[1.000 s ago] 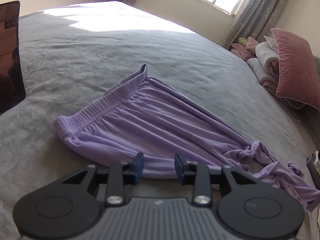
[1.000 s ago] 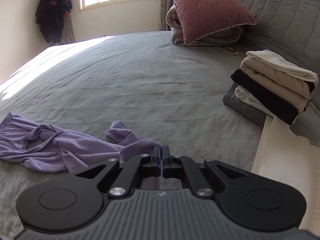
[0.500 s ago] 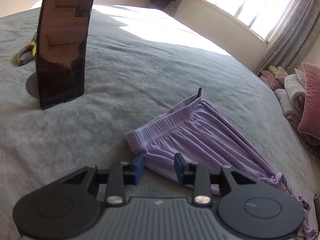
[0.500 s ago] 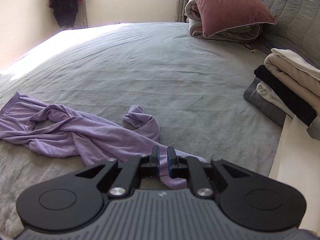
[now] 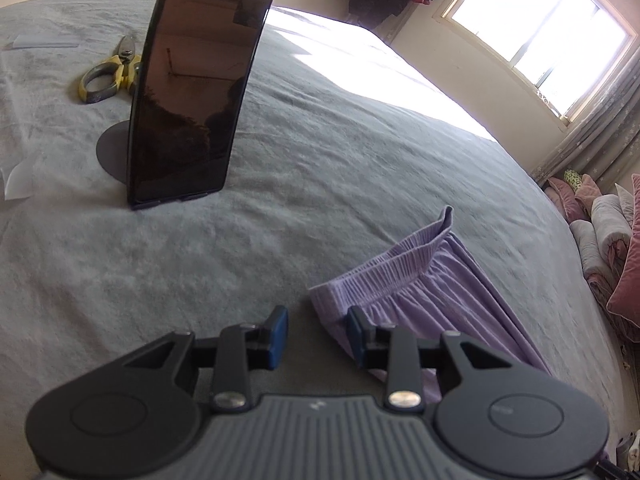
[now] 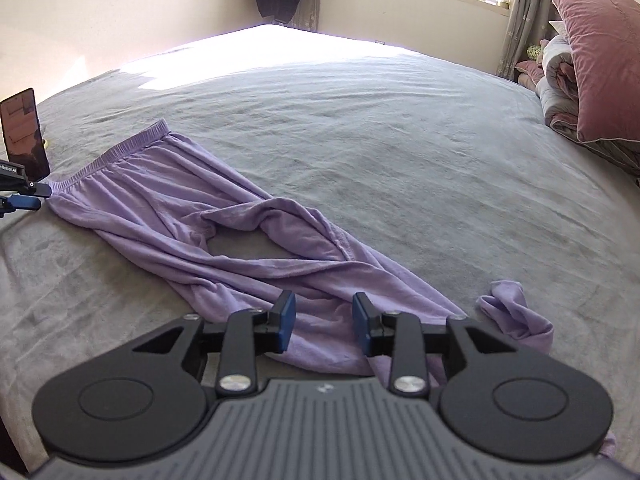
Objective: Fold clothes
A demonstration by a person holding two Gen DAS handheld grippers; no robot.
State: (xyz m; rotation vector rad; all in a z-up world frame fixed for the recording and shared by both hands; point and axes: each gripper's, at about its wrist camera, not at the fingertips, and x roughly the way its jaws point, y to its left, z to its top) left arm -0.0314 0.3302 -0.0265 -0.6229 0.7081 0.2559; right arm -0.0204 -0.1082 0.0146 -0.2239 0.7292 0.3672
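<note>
The grey bed (image 6: 400, 152) fills both views. Across it the lilac pyjama trousers (image 6: 168, 200) lie stretched from waistband at ten o'clock in the right wrist view to leg ends at five o'clock. They are longer and flatter than half a second ago, when they sat bunched in loose loops, though the legs still cross and twist around a gap of bare bedspread. At three o'clock a pink pillow (image 6: 600, 64) leans on rolled quilts. A dark phone on a round stand (image 5: 192, 92) now towers at eleven o'clock in the left wrist view, with yellow-handled scissors (image 5: 106, 74) behind it.

The right gripper (image 6: 324, 320) has changed most: a second ago its jaws were together on a leg end, and now they stand apart over the cloth, holding nothing. The left gripper (image 5: 318, 334) has swung toward the near corner of the elastic waistband (image 5: 384, 268); its jaws are apart, the corner lying just by the right-hand one, unclamped.

I judge this a spreading-out stage: the garment has been pulled straight and let go, but it is not folded, and the crossed legs probably need untangling first.
</note>
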